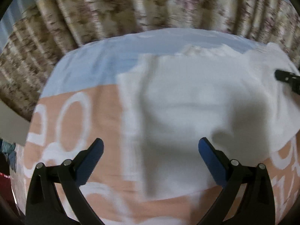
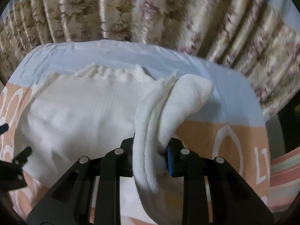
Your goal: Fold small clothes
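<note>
Your right tool [image 2: 150, 155] pinches a bunched edge of the white garment [image 2: 84, 108] lying on the printed sheet [image 2: 215, 131]; left tool [image 1: 151, 150] hangs wide above it, empty.

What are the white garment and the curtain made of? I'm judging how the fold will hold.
Garment: likely soft knit, matte, with fine ribbing and fuzzy edges. Curtain: probably woven with a slight sheen, glossy highlights along its floral pleats.
</note>
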Demonstrator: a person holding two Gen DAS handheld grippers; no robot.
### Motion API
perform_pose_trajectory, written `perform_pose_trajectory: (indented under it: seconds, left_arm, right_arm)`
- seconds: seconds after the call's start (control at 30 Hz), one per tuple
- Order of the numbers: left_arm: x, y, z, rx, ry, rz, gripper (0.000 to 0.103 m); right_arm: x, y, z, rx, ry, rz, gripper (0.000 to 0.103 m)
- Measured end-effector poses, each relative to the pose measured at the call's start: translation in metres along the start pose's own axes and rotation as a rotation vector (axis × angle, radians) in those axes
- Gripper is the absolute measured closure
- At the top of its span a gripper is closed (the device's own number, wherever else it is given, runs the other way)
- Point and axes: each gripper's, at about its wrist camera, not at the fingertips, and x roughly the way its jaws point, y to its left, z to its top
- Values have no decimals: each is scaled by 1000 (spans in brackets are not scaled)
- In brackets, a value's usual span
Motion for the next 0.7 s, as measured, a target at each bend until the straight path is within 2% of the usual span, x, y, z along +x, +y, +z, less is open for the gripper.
perform_pose_trajectory:
  seconds: [0.07,0.2,0.37,0.53,0.63,0.7]
  left_arm:
    - [-2,29,-5,-29,3,23,1]
    - [-3,66,-18,-48,10,58,1]
    - [-3,107,-39,-73,32,98,1]
    - [-5,125,-52,-85,38,131,1]
    - [-7,124,-54,-68,36,148,1]
    - [-8,124,-53,-71,33,142,1]
  right_arm:
    - [-7,24,7,-39,-11,-3,79]
    - [-14,99,18,-170,-16,15,79]
    - [-2,176,6,-285,59,122,79]
    - [9,208,-10,-403,69,80,74]
    - [4,202,-9,-402,74,150,62]
    - [-8,198,-8,-383,63,209,60]
